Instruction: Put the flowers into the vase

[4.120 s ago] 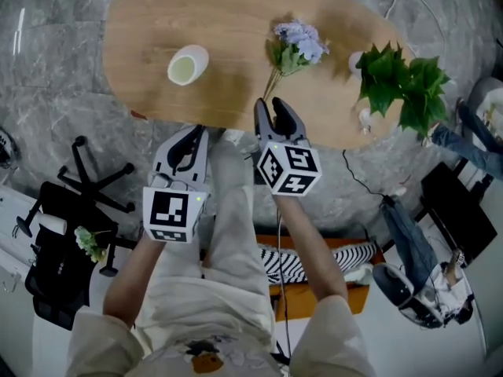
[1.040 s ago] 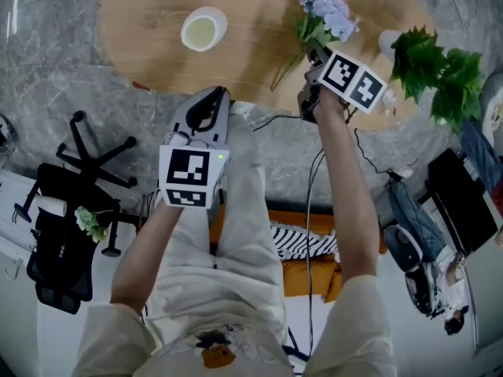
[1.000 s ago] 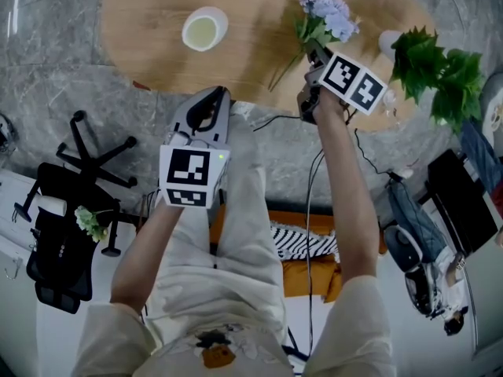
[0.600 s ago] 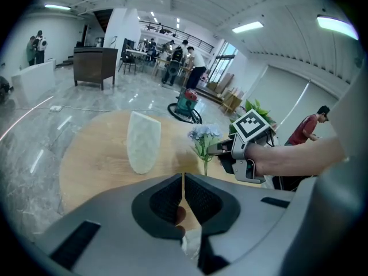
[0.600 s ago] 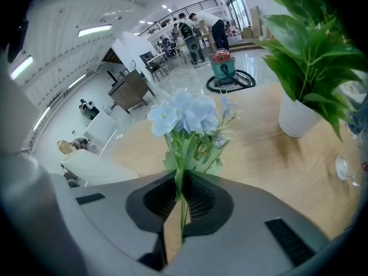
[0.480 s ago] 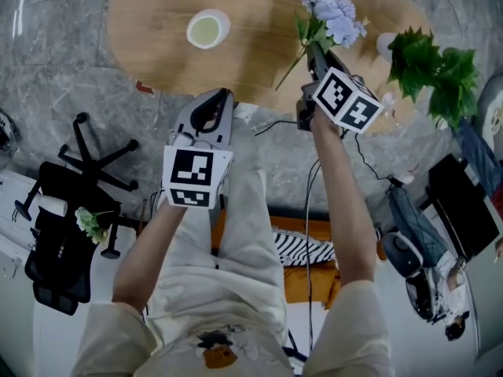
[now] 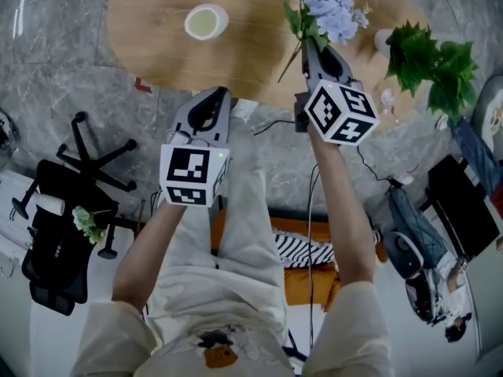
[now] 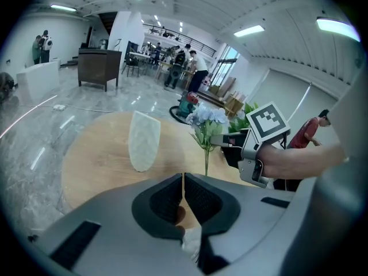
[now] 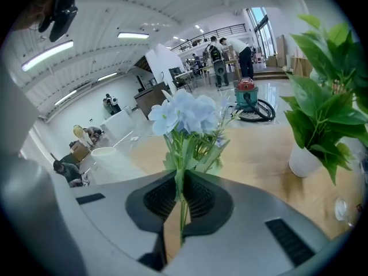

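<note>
Right gripper is pinching the flowers by their green stems. In its own view the jaws are pressing together on the stems, with the pale blue heads standing upright above them. The bunch is being held over the table's near right part. The bare stem end is trailing out below the jaws, toward the table's near edge. Whether that end is touching the wood cannot be told.

Left gripper is hovering just off the table's near edge, over the person's leg and the stone floor. Its jaws are pressed together with nothing between them.

The vase is standing upright on the table's left half, mouth open, well apart from the flowers. Seen from the left gripper, it is sitting left of the bunch, pale and translucent.

A potted plant in a white pot is standing at the table's right end, near the flowers and not touching them.

An office chair is lying off the table's near left side, on the floor.
</note>
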`<state>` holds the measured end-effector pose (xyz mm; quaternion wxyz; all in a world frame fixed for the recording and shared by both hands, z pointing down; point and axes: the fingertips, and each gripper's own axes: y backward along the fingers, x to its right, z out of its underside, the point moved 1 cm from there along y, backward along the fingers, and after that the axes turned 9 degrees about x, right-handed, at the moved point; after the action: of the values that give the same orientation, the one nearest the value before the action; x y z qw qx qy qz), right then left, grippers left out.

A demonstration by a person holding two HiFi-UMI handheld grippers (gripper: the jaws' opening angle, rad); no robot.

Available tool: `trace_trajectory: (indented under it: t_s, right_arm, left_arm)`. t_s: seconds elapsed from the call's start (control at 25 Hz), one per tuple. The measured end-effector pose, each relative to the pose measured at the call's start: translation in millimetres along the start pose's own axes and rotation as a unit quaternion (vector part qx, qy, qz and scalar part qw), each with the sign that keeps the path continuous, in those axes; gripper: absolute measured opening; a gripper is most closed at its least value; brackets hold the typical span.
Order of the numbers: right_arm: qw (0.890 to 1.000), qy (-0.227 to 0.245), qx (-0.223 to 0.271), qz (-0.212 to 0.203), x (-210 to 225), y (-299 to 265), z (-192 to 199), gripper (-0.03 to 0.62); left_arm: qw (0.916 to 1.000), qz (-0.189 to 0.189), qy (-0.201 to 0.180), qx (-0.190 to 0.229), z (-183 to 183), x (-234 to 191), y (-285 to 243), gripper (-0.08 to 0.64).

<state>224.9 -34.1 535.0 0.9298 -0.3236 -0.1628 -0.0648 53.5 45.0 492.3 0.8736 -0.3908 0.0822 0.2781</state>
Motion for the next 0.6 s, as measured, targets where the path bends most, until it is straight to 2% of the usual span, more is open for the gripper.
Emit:
trace_trajectory:
  t_s: [0.36,0.6]
  right_arm:
    - [0.995,0.065,0.070,-0.040,-25,22,-19,0.017]
    - [0.989,0.085,0.109,-0.054,-38,37,-30,0.017]
  left_arm:
    - [0.9998,-0.004,-0.019,0.010,0,8,8,0.020]
    - [0.9996,-0.006,-0.020,0.018,2,13,17,0.020]
